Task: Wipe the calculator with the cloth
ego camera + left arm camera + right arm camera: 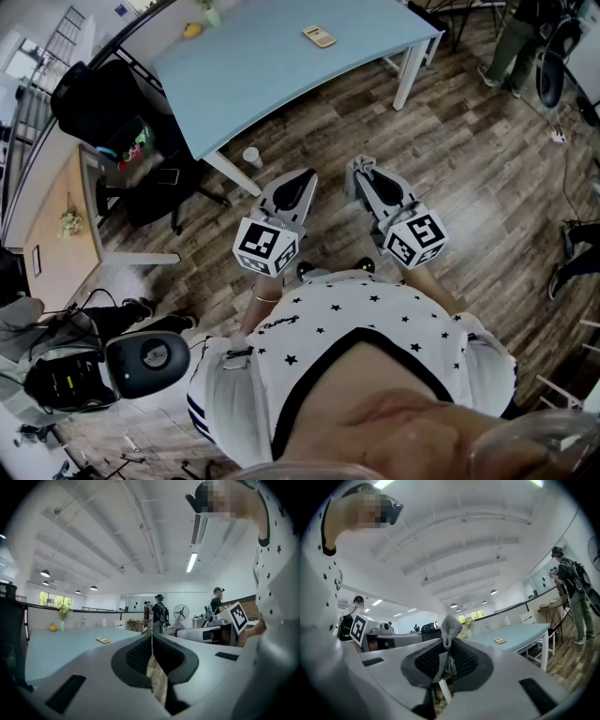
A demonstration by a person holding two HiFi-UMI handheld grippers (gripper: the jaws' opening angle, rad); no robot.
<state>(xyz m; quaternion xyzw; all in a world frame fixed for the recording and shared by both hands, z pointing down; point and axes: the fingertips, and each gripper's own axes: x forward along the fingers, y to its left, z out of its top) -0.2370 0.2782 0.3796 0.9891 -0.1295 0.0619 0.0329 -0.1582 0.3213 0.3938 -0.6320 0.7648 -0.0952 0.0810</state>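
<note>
Back from the table's [262, 75] near edge, in the head view, lies the calculator [319, 36], well apart from my left gripper [305, 178] and right gripper [362, 169]. Left gripper view: jaws pressed together, empty. Right gripper view: jaws pinch the cloth [448, 632] by one fold, so I judge wiping could tug it free, or shove the unsteadied calculator edgeward.

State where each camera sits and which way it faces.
Head view: on the person's head, facing steeply down at the floor, table, left gripper, right gripper and the person's own shirt.
Left gripper view: on the left gripper, facing along its shut, empty jaws toward the calculator; shirt at right.
Right gripper view: on the right gripper, facing along jaws shut on the cloth toward the table; shirt at left.
Shared: all three views show the table and calculator.
</note>
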